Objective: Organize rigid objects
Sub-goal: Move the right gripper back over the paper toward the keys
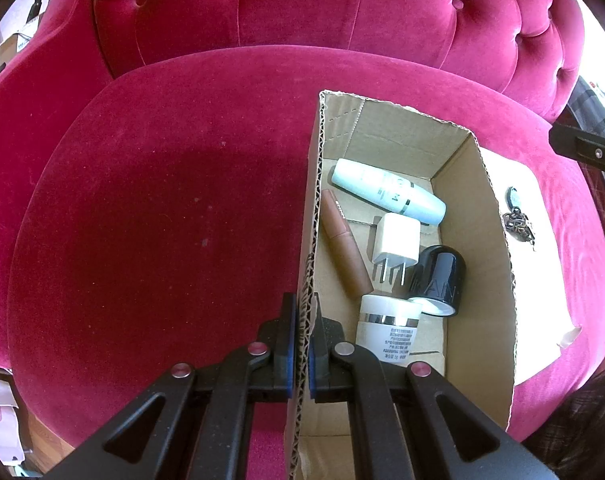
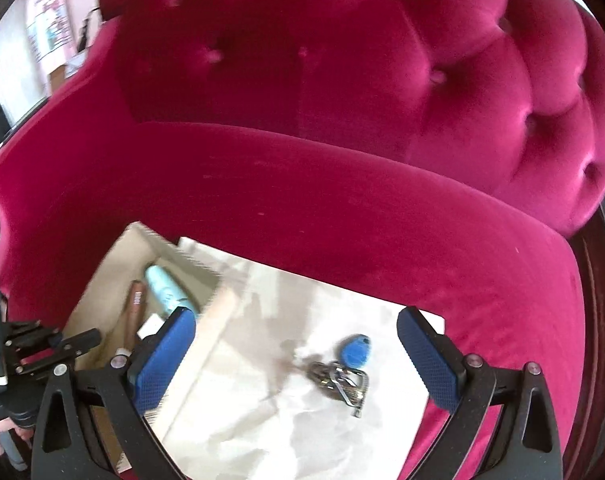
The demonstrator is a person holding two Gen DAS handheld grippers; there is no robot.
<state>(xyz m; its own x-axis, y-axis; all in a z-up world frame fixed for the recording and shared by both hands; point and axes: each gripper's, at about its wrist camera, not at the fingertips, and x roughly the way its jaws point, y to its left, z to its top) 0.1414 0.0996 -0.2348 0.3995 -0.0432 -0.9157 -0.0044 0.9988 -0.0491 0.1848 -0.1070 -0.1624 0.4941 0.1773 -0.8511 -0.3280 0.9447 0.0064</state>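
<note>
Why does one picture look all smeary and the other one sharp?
Right wrist view: motion blur smears the keys, the cardboard box and the chair's buttons, though the blue-padded fingers stay crisp. Left wrist view: sharp enough to read print on the white jar; bright sunlight washes out the paper.

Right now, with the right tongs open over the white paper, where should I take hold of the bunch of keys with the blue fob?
Grip the blue oval fob, probably from straight above: it is the one solid, raised part, lying at the far end of the bunch. The tangled metal keys and rings lie flat on the white paper sheet and would likely slip. The open right tongs already straddle it.
</note>
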